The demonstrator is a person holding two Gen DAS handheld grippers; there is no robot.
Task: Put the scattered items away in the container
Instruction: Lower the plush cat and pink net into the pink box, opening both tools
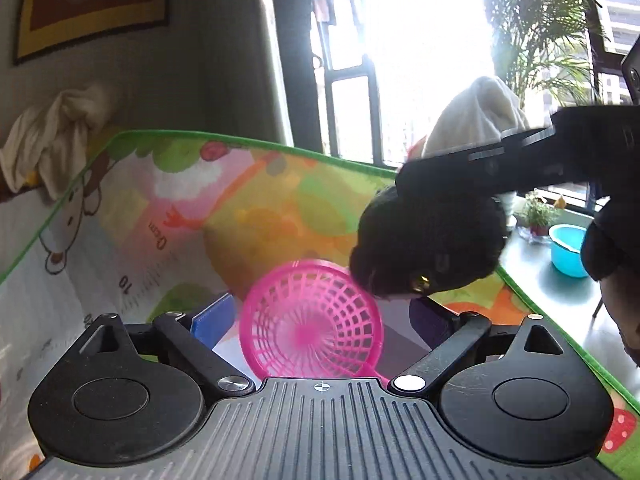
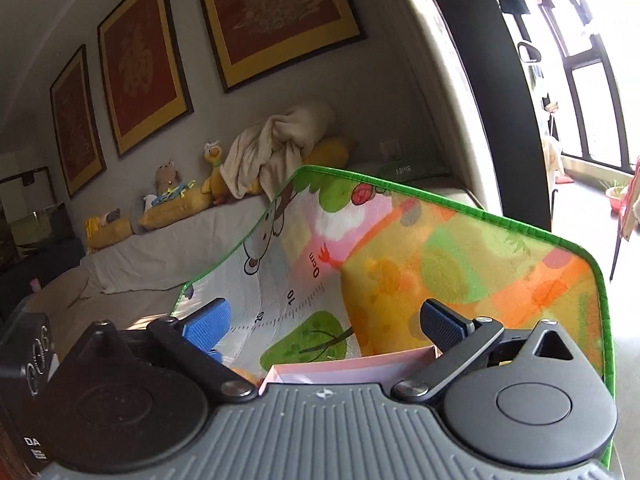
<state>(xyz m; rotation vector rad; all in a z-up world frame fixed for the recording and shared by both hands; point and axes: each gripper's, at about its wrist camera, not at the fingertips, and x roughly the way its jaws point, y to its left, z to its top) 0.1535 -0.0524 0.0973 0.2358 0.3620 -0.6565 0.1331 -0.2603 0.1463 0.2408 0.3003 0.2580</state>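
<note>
Near the middle of the play mat (image 1: 248, 208), the left gripper (image 1: 320, 320) is grasping a pink basket (image 1: 312, 320) by its rim, and the basket is tilting so its open mouth is facing the camera. The plastic is looking thin and springy, a lattice of ribs around a solid hub. A gloved hand (image 1: 428, 248) is pressing close at its far right edge; I am guessing a nudge there could be twisting the basket out of the pinch. The right gripper (image 2: 324, 328) is hanging released over a pale pink box (image 2: 348, 368), holding nothing. Whatever gets dropped toward that tilted mouth could be sliding straight out.
</note>
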